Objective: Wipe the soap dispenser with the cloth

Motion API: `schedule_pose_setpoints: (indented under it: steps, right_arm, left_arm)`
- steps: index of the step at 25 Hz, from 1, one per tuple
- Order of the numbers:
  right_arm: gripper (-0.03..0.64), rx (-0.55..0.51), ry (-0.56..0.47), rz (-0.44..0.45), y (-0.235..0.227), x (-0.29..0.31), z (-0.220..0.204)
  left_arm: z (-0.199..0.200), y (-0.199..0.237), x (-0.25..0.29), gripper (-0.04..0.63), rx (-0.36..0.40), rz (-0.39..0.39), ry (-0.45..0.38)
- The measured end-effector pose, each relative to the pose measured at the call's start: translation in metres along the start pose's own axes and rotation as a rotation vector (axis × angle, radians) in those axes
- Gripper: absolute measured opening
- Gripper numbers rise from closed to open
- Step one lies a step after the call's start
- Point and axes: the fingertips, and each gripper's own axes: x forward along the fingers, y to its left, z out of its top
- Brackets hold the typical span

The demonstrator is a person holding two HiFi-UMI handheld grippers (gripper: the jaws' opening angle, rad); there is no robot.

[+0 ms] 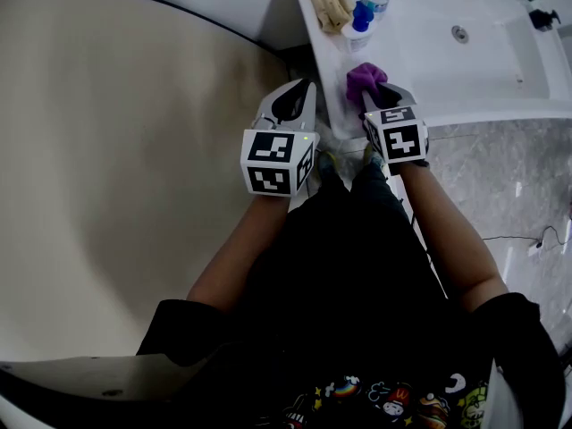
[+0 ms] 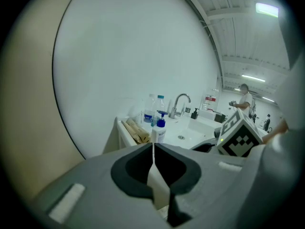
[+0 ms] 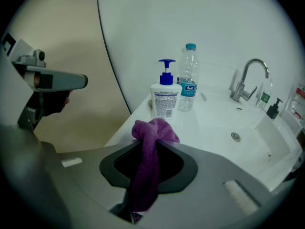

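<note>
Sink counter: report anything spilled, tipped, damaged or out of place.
Nothing stands out. The soap dispenser and water bottle stand upright side by side on the counter, no spill shows around them, and the purple cloth is clamped between the jaws of the right gripper.

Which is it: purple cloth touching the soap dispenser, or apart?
Apart. The head view shows bare counter between the cloth and the soap dispenser.
</note>
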Motion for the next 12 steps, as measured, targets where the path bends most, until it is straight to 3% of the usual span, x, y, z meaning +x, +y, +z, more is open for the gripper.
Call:
schedule_pose_setpoints:
  steps: [5,12]
  right_arm:
    - [0.109,-0.013,0.041,-0.009,0.004,-0.002,-0.020]
    - [0.172,0.015,-0.001,-0.024,0.001,-0.005,-0.014]
  left_arm:
    - [0.003,0.000,0.003,0.006,0.007,-0.025,-0.004]
    - [0.005,0.001,0.010,0.006,0.014,-0.049,-0.006]
